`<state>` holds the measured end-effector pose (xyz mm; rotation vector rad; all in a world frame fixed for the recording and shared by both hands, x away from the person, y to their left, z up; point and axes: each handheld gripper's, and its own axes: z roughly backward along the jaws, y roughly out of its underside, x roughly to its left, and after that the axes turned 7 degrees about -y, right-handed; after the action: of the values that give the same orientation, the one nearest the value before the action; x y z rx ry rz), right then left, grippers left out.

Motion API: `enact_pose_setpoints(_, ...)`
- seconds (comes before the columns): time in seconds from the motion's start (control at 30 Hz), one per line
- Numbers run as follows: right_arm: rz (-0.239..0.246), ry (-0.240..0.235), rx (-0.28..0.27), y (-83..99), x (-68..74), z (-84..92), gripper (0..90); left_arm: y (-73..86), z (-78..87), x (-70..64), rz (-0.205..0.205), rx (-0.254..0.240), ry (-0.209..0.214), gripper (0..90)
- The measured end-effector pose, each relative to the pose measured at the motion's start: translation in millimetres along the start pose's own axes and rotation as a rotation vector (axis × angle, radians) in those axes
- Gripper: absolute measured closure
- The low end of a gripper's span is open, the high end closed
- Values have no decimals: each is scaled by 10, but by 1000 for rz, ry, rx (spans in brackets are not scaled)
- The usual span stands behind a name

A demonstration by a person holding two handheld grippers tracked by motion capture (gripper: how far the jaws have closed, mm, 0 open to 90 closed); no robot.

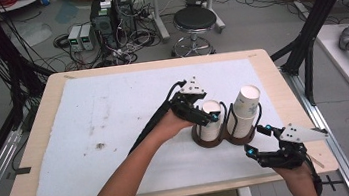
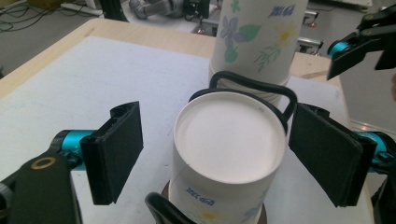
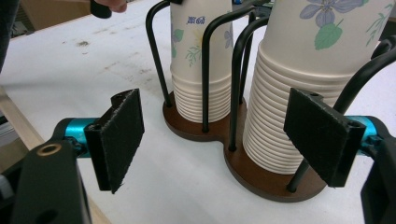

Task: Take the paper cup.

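Your left forearm reaches diagonally from the near edge toward the middle-right of the table (image 1: 37, 145), wrist bent so the left gripper (image 1: 208, 117) comes down over the left cup stack (image 1: 211, 123). In the left gripper view, its jaws stand wide apart on either side of the top cup's upturned base (image 2: 229, 137), neither pad (image 2: 116, 149) touching it; nothing is grasped.

Both stacks of flower-printed paper cups sit upside down in a dark brown holder (image 3: 254, 170) with black wire uprights, on the white mat (image 1: 115, 120) right of centre. The right stack (image 1: 245, 112) rises taller than the left.

Your right hand (image 1: 297, 173) sits low at the near right corner, its right gripper (image 1: 258, 140) aimed toward the holder from the near side, close to it but apart. In the right gripper view, those jaws are also spread and empty, framing the lower ribbed rims of the right stack (image 3: 299, 93).
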<state>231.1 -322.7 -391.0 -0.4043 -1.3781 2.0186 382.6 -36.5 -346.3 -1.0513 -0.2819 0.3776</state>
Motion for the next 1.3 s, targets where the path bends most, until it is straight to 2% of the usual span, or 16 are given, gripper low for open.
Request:
enact_pose_setpoints(0.1,0,-2,2,5,-3,-6,206,23,-72,-9,-9,32,-17,203)
enact_pose_setpoints(0.2,-1,0,2,7,-4,-5,206,26,-81,-8,-3,35,-17,233)
enact_pose_setpoints(0.4,0,0,2,5,-1,-1,206,21,-82,-21,-30,38,14,342)
enact_pose_setpoints(0.67,0,-2,2,6,2,-9,206,11,-63,-1,-28,38,24,353)
enact_pose_setpoints(1.03,-1,-4,9,9,5,-22,206,-63,9,10,-5,-13,24,358)
enact_pose_setpoints(1.07,0,-4,8,8,5,-22,206,-100,45,15,0,-28,25,362)
enact_pose_setpoints(1.17,-1,-5,8,8,5,-25,206,-166,78,19,-12,-14,27,364)
enact_pose_setpoints(1.3,-2,-10,10,7,14,-33,206,-289,166,30,4,-49,33,372)
